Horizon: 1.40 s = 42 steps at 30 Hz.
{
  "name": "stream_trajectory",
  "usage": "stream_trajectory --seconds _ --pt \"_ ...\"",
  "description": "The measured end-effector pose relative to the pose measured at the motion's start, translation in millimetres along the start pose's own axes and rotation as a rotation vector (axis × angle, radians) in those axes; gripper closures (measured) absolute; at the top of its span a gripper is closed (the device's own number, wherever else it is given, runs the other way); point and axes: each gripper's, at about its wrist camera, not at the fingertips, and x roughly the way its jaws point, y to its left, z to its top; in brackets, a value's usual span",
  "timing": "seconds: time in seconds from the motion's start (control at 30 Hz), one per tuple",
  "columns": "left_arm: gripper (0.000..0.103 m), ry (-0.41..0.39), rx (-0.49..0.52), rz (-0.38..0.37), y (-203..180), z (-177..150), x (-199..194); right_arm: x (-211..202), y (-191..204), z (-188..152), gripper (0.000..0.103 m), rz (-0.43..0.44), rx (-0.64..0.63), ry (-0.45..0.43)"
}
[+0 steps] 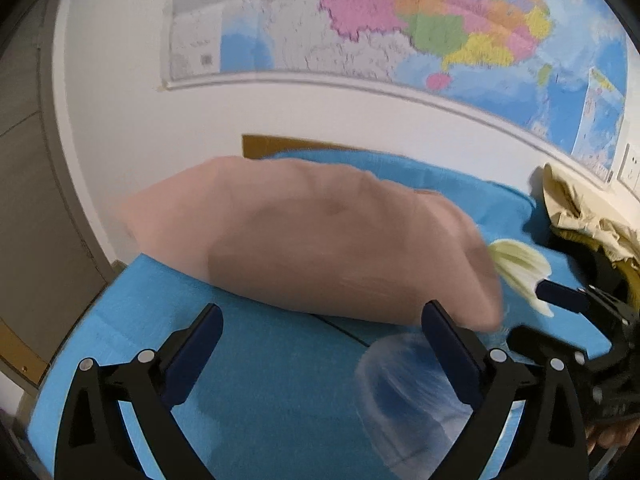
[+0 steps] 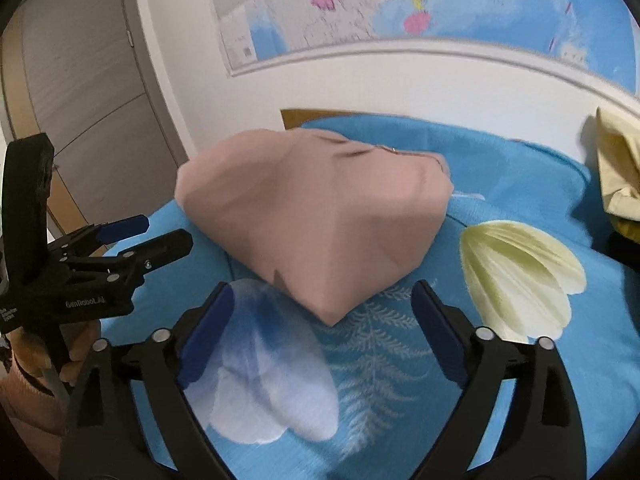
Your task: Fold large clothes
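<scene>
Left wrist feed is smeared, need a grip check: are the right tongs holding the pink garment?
Observer: No. The right tongs stand wide open; the pink garment lies loose on the blue bedspread.
Operator: Where's its nearest corner?
Observer: It points into the open gap of the right tongs and touches neither side.
Operator: Left tongs from that side?
Observer: The left tongs are open too, with nothing between them.

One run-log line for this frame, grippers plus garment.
left hand-held gripper: open, empty | right hand-held gripper: open, empty | pink garment: folded on blue bedspread, not held
</scene>
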Motion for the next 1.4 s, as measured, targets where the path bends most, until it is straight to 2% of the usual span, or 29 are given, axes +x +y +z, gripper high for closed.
stream_trajectory --seconds 0.13,0.27,0.33,0.7,0.87,1.4 --pt "0.007 -0.026 0.034 0.032 -9 -6 -18 -23 11 -10 0.006 0.025 -0.029 -0.058" --pt "0.007 -0.038 0.024 0.035 -9 -12 -29 -34 19 -20 0.006 0.037 -0.021 -0.038" --pt "0.007 -0.045 0.018 0.039 -11 -15 -34 -40 21 -24 0.006 0.009 -0.016 -0.057" --pt "0.007 -0.069 0.053 0.049 -22 -28 -55 -68 29 -39 0.006 0.02 0.005 -0.11" --pt "0.007 -0.068 0.047 0.043 -23 -35 -63 -76 35 -45 0.006 -0.004 -0.003 -0.115" --pt "0.007 -0.079 0.024 0.035 -20 -46 -79 -88 41 -59 0.006 0.004 0.013 -0.117"
